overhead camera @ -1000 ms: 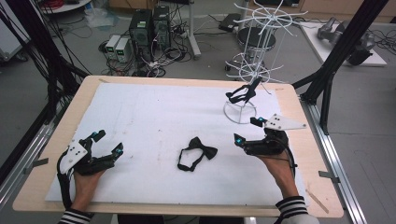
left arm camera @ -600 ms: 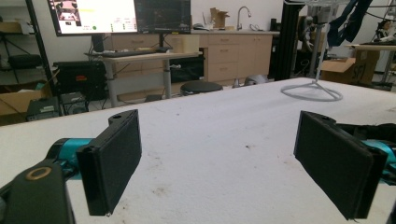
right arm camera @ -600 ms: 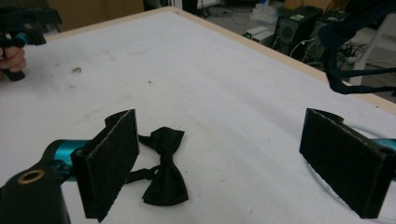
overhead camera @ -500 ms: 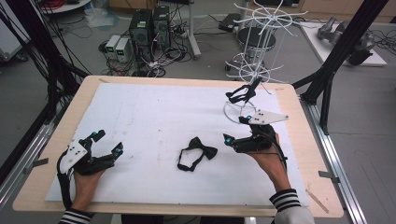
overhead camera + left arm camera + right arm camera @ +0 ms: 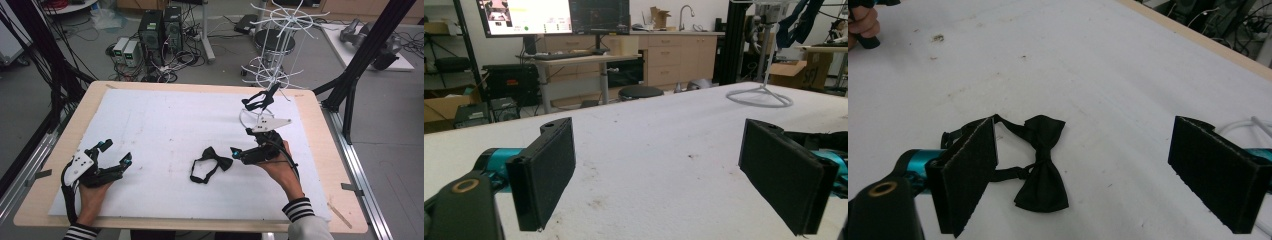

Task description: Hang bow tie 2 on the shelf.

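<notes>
Careful, the right claw (image 5: 235,151), jaws wide apart just beside the bow tie (image 5: 212,162), might push it away.

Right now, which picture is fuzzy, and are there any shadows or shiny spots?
High view: soft and a bit grainy, even light, no glare on the white sheet. Right gripper view: the bow tie looks sharp, with only a thin shadow under it, while the near tongs look slightly soft. Left gripper view: the screens glow bright, and the far room looks a little blurry.
</notes>
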